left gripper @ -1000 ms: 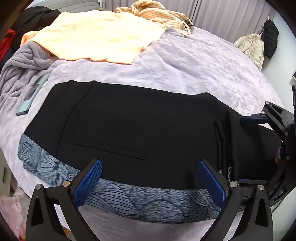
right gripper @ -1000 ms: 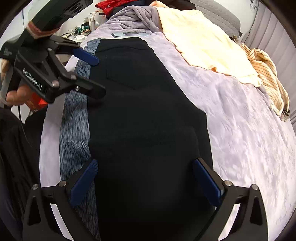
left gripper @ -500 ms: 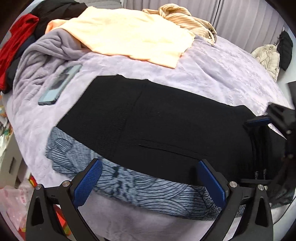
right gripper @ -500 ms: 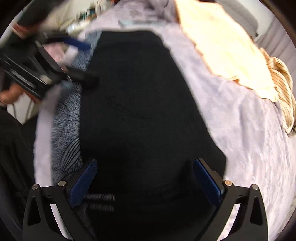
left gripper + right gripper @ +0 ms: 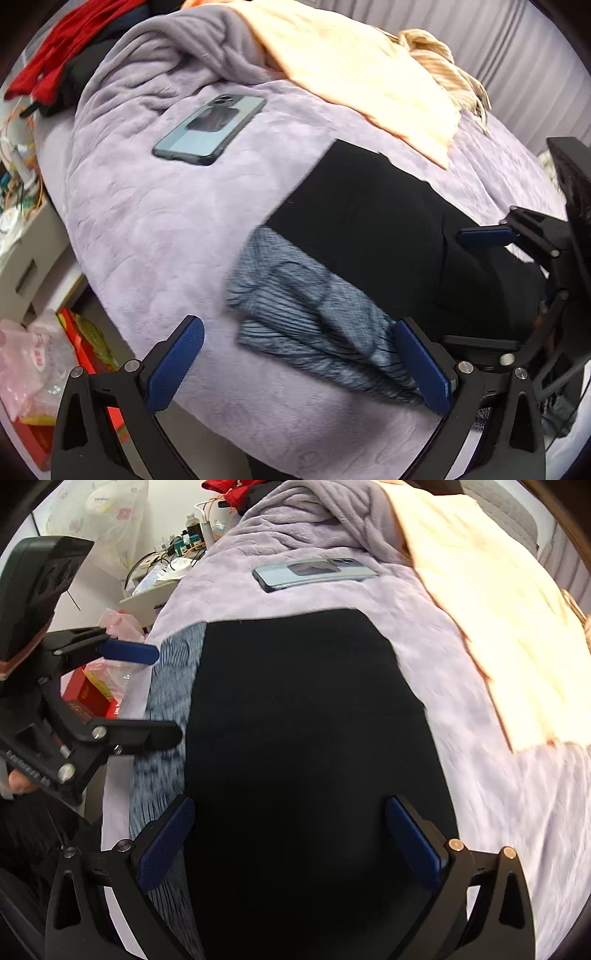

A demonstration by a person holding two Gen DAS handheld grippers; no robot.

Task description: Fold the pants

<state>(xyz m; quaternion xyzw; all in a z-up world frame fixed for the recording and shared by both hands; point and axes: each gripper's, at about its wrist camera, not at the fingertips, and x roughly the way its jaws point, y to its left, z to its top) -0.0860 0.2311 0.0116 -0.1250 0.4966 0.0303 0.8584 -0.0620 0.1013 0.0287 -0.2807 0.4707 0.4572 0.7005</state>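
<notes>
- Pants: black folded pants lie flat on the bed's lilac plush blanket, filling the middle of the right wrist view. In the left wrist view they run from centre out toward 3 o'clock.
- A grey patterned knit cloth sticks out from under the near edge of the pants, touching them. In the right wrist view it's the strip at 9 o'clock.
- Left gripper has its blue-padded fingers spread wide with nothing between them. It hangs over the blanket edge, and the right-hand pad sits over the corner of the grey cloth.
- Right gripper is also spread wide and holds nothing. The pants sit in the gap between the pads; can't tell if the pads touch the fabric.
- A teal-grey smartphone lies camera side up on the blanket at 11 o'clock from the pants, well apart from them.
- A pale peach garment is spread at 1 o'clock beyond the pants, near them; touching or not, I can't tell.
- Red clothing is piled at the far 10 o'clock corner.
</notes>
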